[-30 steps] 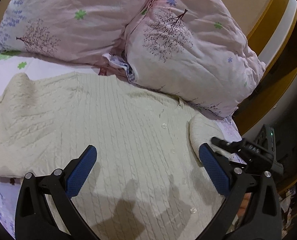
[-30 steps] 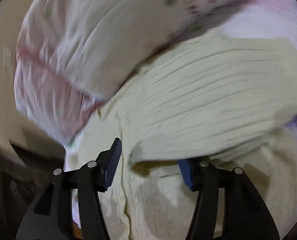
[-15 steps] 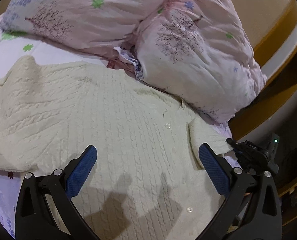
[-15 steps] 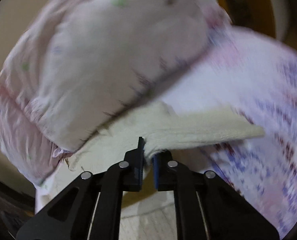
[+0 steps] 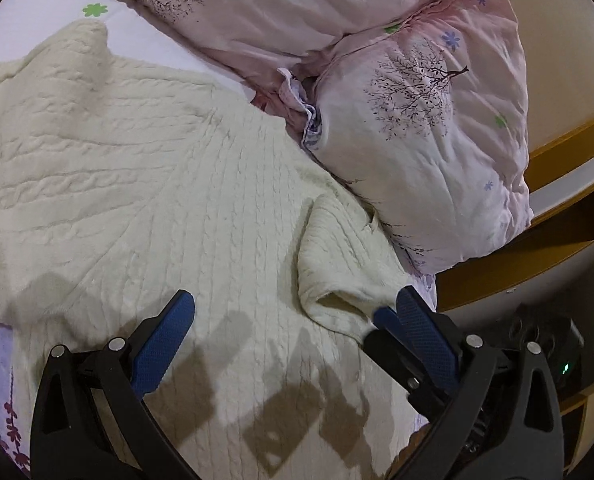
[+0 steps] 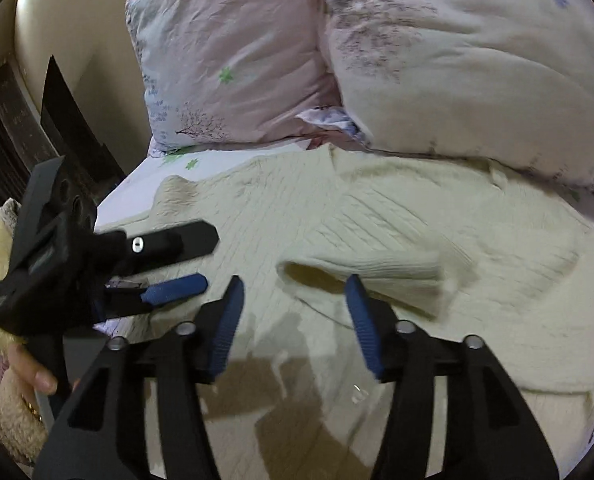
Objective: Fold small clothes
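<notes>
Sweater [image 5: 169, 184]: cream cable-knit with small clear buttons, spread flat on the bed; one sleeve [image 6: 377, 276] folded across its front.
Pillows [image 5: 417, 120]: two, crinkled pink cotton, printed trees and flowers, just behind the sweater.
Left gripper [image 5: 293, 320]: jaws wide, empty, blue ribbed pads.
Right gripper [image 6: 293, 312]: just opened, apparently clear of the cuff.
Writing: none legible.

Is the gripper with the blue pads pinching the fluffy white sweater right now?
No, the right gripper stands open above the sweater, nothing between its pads.
</notes>
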{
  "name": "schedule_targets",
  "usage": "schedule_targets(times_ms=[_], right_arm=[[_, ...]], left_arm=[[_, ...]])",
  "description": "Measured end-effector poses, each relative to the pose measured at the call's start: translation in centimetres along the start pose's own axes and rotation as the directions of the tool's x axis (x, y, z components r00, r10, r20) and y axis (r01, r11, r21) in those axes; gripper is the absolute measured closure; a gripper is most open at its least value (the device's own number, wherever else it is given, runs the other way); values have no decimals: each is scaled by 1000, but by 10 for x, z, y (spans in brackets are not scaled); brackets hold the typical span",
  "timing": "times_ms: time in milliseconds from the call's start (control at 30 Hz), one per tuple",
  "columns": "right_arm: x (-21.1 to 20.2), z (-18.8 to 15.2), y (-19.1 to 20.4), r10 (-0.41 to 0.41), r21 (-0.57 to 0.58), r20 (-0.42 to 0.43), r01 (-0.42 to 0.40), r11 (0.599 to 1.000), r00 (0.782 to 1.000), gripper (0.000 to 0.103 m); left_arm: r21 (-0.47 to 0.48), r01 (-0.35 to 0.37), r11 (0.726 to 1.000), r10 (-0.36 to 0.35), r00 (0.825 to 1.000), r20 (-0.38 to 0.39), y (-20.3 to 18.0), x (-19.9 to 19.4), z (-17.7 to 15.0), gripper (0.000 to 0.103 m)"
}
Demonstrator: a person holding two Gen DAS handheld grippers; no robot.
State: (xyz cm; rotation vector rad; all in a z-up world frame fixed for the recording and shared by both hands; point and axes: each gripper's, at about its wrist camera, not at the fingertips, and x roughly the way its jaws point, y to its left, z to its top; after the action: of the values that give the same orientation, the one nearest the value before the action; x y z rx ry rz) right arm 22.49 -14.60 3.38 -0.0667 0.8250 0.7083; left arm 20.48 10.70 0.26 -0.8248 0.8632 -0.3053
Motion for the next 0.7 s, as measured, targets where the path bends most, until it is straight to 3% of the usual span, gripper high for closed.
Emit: schedule_targets(times_ms=[67, 100, 133, 167, 233, 267, 300, 400, 500, 600, 700], right_arm=[[-8, 0, -8, 0, 33, 18, -1, 999, 1000, 42], [-7, 2, -11, 16, 92, 6, -17, 996, 1000, 42], [-6, 4, -28, 90, 213, -21, -83, 974, 996, 43], [-6, 0, -41, 157, 309, -30, -140, 941, 987, 43], [-9, -10, -68, 298, 492, -1, -259, 831, 954, 45], [-11, -15, -81, 326, 562, 20, -280, 778, 945, 45], [-15, -22, -94, 309, 617, 45, -270, 739, 950, 46], [-19, -27, -116, 216, 679, 58, -197, 707, 975, 46], [-11, -31, -131, 196, 739, 45, -165, 654, 979, 46], [2, -26, -127, 214, 733, 43, -176, 657, 976, 50], [14, -19, -126, 163, 721, 7, -118, 683, 987, 58]], left_arm=[[6, 2, 1000, -2, 1000, -5, -3, 3, 0, 1], [13, 6, 1000, -6, 1000, -9, -5, 4, 0, 1], [22, 10, 1000, -10, 1000, -15, -6, 5, -1, 2], [31, 13, 999, -12, 1000, -18, -7, 5, -2, 3], [67, 4, 998, -3, 1000, -17, -11, 4, -4, 4], [93, -10, 996, 11, 1000, -12, -14, 3, -4, 4], [119, -26, 993, 26, 1000, -4, -16, 3, -4, 4], [162, -42, 986, 41, 999, 4, -22, 5, -4, 4], [171, -42, 984, 41, 999, 8, -23, 5, -5, 4], [159, -42, 986, 41, 999, 5, -19, 5, -3, 4], [148, -33, 988, 32, 999, 5, -16, 3, -2, 4]])
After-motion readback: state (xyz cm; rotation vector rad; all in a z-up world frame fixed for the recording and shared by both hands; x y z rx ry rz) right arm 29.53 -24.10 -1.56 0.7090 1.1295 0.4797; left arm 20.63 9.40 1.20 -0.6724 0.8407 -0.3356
